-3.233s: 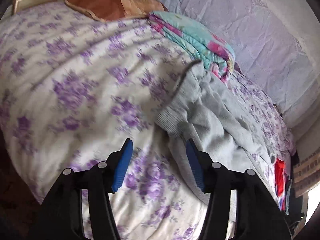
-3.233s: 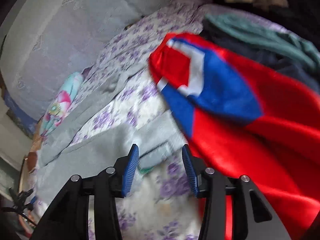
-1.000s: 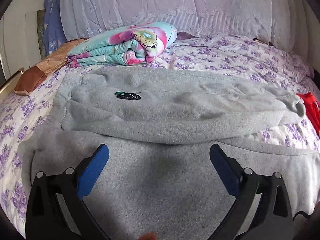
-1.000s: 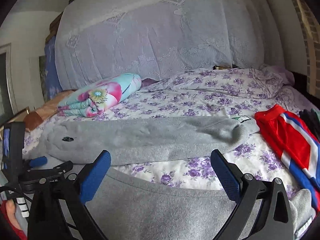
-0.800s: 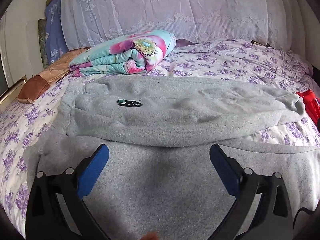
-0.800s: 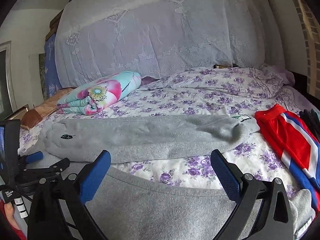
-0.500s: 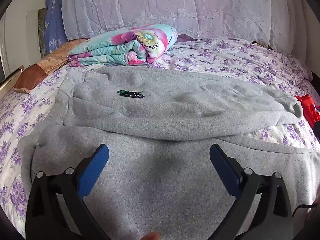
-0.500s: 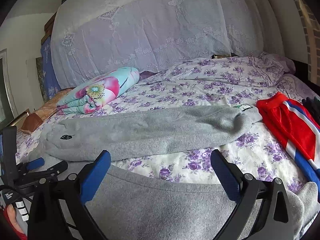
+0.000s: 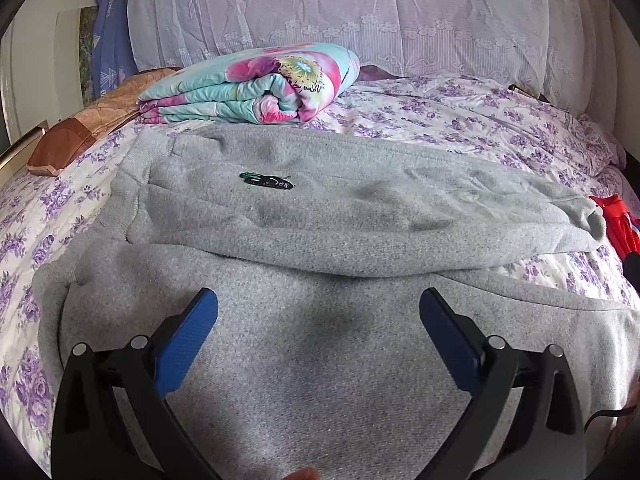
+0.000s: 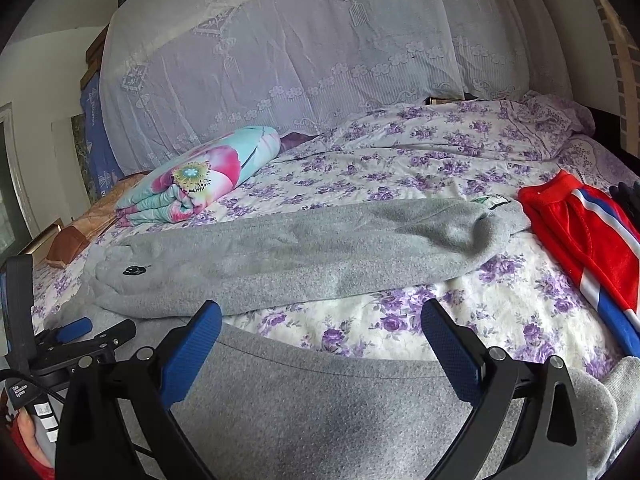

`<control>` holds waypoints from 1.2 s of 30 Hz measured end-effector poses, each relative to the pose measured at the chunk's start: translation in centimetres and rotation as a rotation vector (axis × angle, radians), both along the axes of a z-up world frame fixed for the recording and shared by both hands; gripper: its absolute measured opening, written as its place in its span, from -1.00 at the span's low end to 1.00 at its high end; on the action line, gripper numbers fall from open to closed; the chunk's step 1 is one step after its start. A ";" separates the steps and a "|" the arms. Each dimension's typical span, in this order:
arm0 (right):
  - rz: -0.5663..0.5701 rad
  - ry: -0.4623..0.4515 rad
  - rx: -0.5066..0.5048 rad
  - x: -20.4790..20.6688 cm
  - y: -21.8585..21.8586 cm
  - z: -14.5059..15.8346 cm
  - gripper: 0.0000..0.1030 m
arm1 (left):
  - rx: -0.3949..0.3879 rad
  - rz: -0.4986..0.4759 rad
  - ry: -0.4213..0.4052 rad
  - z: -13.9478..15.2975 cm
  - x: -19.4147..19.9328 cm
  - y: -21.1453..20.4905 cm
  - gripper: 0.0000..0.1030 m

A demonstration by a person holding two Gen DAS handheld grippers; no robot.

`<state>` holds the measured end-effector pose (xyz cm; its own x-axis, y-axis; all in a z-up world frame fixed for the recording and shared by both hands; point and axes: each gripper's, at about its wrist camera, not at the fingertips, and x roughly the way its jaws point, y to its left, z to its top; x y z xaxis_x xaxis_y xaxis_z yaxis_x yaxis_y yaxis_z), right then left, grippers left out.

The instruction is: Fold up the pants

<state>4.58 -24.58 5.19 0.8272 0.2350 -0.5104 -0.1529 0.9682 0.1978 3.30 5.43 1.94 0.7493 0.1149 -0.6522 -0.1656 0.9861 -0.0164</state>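
Grey sweatpants (image 9: 340,220) lie spread across the bed, waistband at the left, with a small dark logo (image 9: 266,180) on the far leg. The two legs run to the right with a strip of sheet between them; the far leg (image 10: 320,252) ends in a cuff by the red garment. My left gripper (image 9: 318,334) is open and empty, over the near leg close to the hip. My right gripper (image 10: 320,346) is open and empty, over the near leg (image 10: 320,408) further right. The left gripper also shows at the right wrist view's left edge (image 10: 80,338).
A folded floral quilt (image 9: 256,88) lies at the back left, beside a brown cushion (image 9: 80,132). A red, white and blue garment (image 10: 588,240) lies at the right, with dark clothes behind it. A lace-covered headboard (image 10: 320,60) runs along the back. The purple-flowered sheet (image 10: 440,160) covers the bed.
Over the last second both grippers stay wide open above the near leg and shift only slightly. Earlier still, they were narrower and close over the waistband and the cuff.
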 end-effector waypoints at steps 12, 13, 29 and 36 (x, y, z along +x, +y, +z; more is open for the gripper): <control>-0.002 0.021 0.021 0.2 -0.2 -0.2 0.93 | -0.007 0.004 0.003 -0.2 -0.1 0.0 0.90; -0.003 0.021 0.021 0.2 -0.2 -0.2 0.93 | -0.008 0.004 0.004 -0.2 -0.1 0.0 0.90; 0.001 0.020 0.023 0.2 -0.1 -0.2 0.93 | -0.013 0.004 0.006 -0.2 -0.1 0.2 0.90; 0.001 0.020 0.024 0.2 -0.1 -0.2 0.93 | -0.028 -0.001 0.017 -0.2 -0.2 0.5 0.90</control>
